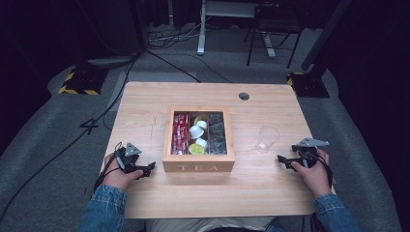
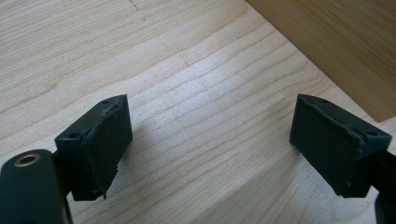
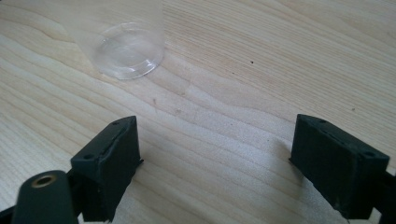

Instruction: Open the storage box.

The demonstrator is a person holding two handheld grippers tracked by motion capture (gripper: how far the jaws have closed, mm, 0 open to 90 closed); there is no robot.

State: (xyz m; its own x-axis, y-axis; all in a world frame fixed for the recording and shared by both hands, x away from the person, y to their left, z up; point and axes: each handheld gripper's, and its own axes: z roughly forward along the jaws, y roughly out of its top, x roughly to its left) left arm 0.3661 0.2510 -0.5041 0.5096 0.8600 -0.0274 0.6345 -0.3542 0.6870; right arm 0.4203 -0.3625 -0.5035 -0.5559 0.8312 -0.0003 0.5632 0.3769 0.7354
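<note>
My left gripper (image 2: 210, 140) has its jaws wide apart, with nothing between them but bare table (image 2: 140, 56). The side of the tea box (image 2: 336, 42) is just ahead of them, up and to the right. My right gripper (image 3: 215, 158) is wide open too, and empty. The clear cup (image 3: 128, 51) stands ahead of its jaws, a bit to the left, not touching them.

From above I see both grippers resting low, one on each side of the box (image 1: 198, 166). I think I am just at the start. Next I would push the right jaws forward around the cup, then squeeze softly, because it looks thin and could tip.
</note>
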